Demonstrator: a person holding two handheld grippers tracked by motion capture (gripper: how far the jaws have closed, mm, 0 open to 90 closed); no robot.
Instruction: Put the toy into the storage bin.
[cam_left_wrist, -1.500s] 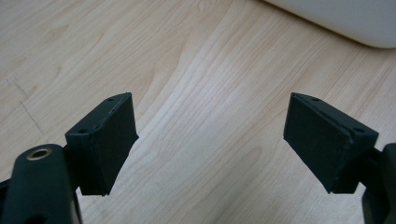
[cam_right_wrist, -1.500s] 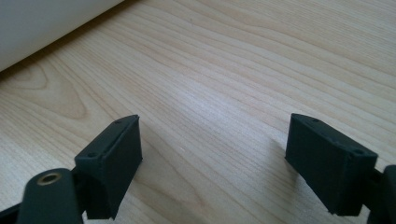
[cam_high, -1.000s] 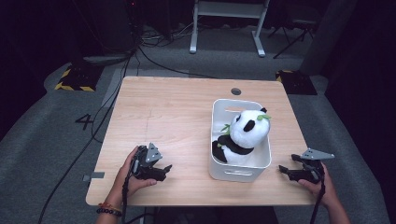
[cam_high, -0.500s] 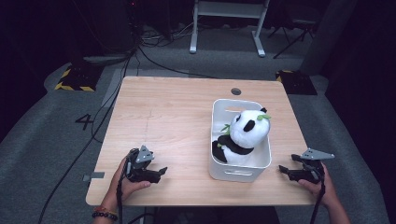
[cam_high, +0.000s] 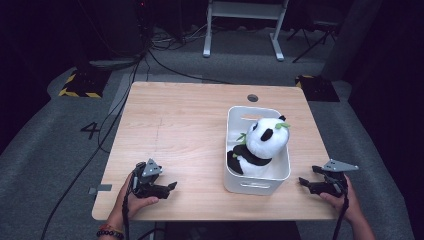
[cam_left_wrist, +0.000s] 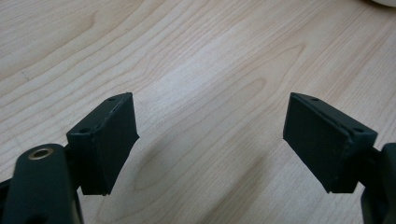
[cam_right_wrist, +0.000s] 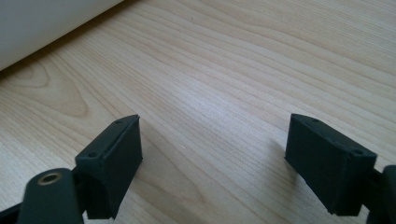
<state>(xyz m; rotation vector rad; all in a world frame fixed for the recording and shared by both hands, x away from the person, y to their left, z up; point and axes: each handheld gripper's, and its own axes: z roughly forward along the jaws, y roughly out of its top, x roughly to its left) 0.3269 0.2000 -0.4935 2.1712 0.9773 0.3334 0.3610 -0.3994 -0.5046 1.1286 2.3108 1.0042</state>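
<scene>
Left tongs (cam_high: 169, 188) at lower left of the high view, jaws spread wide, gripping nothing, lying low on the wooden surface (cam_high: 190, 130) near its front edge, held by a hand (cam_high: 131, 197). In the left gripper view, left tongs (cam_left_wrist: 210, 140) framing bare wood grain alone. Right tongs (cam_high: 306, 182) at lower right, likewise wide open and empty, just beside the front right corner of the white bin (cam_high: 239, 184), not touching it. In the right gripper view, right tongs (cam_right_wrist: 215, 154) over bare wood, white bin (cam_right_wrist: 42, 23) wall at upper left. Plush panda (cam_high: 260, 145) seated inside the bin, right of centre, well apart from left tongs.
</scene>
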